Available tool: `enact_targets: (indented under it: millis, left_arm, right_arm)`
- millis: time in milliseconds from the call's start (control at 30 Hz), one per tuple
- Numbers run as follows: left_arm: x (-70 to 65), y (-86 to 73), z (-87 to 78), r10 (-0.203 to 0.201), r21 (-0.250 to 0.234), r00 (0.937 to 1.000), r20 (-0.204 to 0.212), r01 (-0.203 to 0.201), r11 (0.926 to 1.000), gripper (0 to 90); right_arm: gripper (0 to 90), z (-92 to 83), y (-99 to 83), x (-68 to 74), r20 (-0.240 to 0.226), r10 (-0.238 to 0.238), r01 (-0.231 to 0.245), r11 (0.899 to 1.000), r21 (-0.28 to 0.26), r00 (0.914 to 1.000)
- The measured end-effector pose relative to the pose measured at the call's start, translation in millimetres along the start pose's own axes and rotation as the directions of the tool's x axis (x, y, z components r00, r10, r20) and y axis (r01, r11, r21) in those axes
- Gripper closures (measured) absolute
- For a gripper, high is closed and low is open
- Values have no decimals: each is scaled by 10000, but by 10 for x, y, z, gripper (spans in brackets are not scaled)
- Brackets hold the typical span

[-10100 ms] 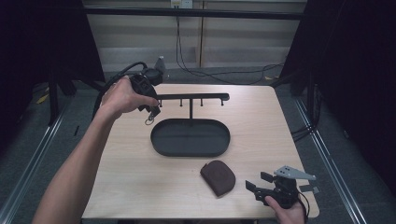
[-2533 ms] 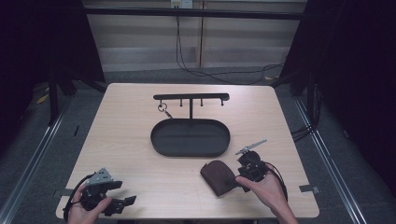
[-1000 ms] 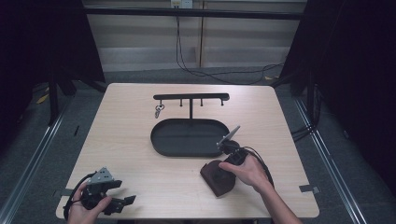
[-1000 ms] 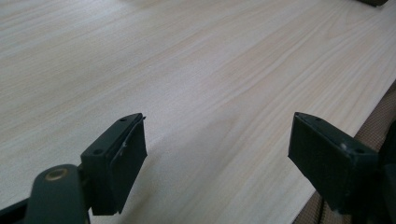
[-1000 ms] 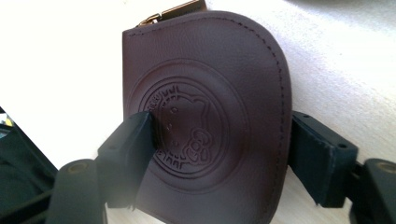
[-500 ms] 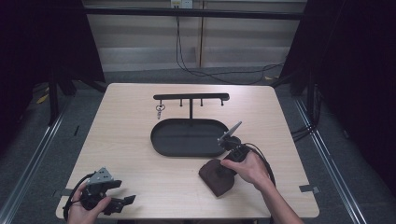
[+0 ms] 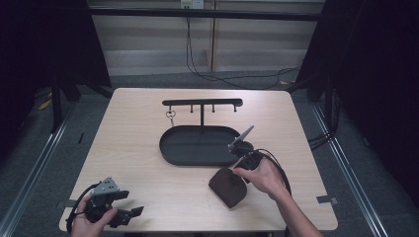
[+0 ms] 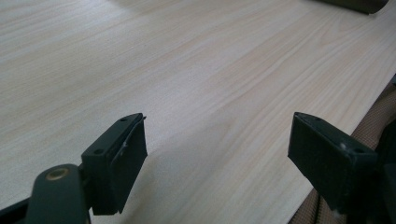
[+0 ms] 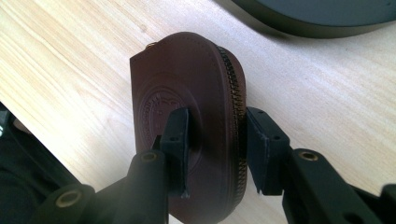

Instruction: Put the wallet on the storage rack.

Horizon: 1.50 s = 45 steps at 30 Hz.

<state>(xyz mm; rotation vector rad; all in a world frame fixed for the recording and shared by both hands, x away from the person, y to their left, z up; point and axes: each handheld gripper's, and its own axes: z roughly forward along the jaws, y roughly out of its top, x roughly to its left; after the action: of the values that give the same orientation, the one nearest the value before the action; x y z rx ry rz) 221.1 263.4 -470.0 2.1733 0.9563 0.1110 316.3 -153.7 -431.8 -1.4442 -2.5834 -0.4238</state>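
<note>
A brown leather zip pouch stands tilted on the table just in front of the black oval tray. My right gripper comes at it from the tray side. Its jaws have just been closing, and in the right gripper view my right gripper has both pads pressed on the pouch, one on the stamped face and one at the zip edge. My left gripper rests at the table's near left corner. In the left gripper view my left gripper stands open over bare wood.
Behind the tray stands a black hook rack with a key ring hanging from its left hook. The tray's rim lies close beyond the pouch. The table's front edge runs just behind both hands.
The right gripper's jaws have closed onto the pouch and the hand has risen a little, tipping the pouch up off the table. The left gripper has stayed put.
</note>
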Motion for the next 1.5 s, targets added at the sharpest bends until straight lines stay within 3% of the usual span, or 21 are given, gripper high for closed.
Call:
enact_targets:
  millis: [100, 533, 833, 1267, 1500]
  left_arm:
    - [3, 0, 8, -69, -44, 10000, 45, 69, 10000, 192]
    - [6, 4, 6, -13, -18, 10000, 92, 13, 10000, 188]
    - [8, 3, 12, -105, -61, 9998, 170, 107, 9999, 188]
    - [9, 1, 0, -111, -134, 9998, 193, 113, 9998, 185]
    - [19, 0, -12, -169, -150, 9996, 221, 173, 9997, 183]
  right_arm:
    - [679, -57, 2, 4, -252, 69, -74, 9998, -174, 9997]
    - [737, -176, 96, 114, 10, -186, 186, 9998, -20, 9998]
    - [745, -296, 114, 137, 654, -217, 207, 9997, 145, 9976]
    - [746, -504, 64, 50, 1070, 251, -256, 9997, 32, 9939]
    - [746, -639, 77, 30, 1331, 273, -272, 9996, -29, 9907]
